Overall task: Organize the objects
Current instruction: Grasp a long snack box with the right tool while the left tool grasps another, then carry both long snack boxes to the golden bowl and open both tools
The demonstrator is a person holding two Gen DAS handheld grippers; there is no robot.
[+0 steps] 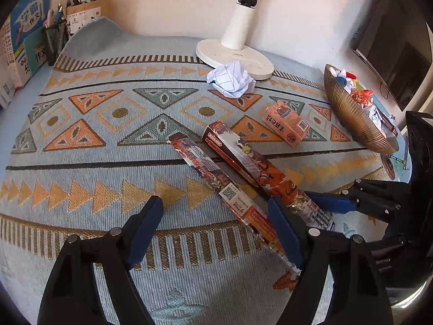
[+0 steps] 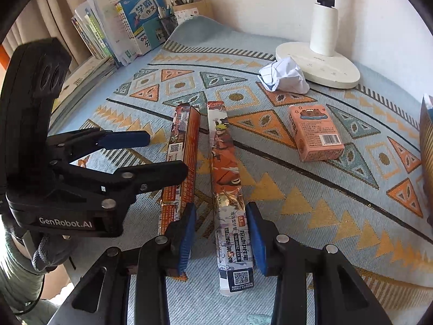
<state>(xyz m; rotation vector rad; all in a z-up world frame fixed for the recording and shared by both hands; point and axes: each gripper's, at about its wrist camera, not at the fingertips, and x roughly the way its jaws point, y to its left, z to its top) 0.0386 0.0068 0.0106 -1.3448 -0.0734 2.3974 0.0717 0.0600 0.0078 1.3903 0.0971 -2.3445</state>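
Observation:
Two long, thin printed boxes lie side by side on the patterned cloth. My left gripper (image 1: 215,216) is open; the red-orange long box (image 1: 216,181) lies by its right finger. It also shows in the right wrist view (image 2: 182,154). My right gripper (image 2: 220,222) is open and straddles the near end of the orange-and-white long box (image 2: 228,189), also seen in the left wrist view (image 1: 259,168). A small pink box (image 2: 315,132) lies to the right, and shows in the left wrist view (image 1: 286,124). A crumpled paper ball (image 2: 282,75) rests by the lamp base.
A white desk lamp (image 1: 235,51) stands at the back. A gold ribbed bowl (image 1: 349,113) with small items sits at the right. Books (image 2: 127,27) and a mesh pen holder (image 1: 55,40) stand at the back left. A dark monitor (image 1: 395,46) is at far right.

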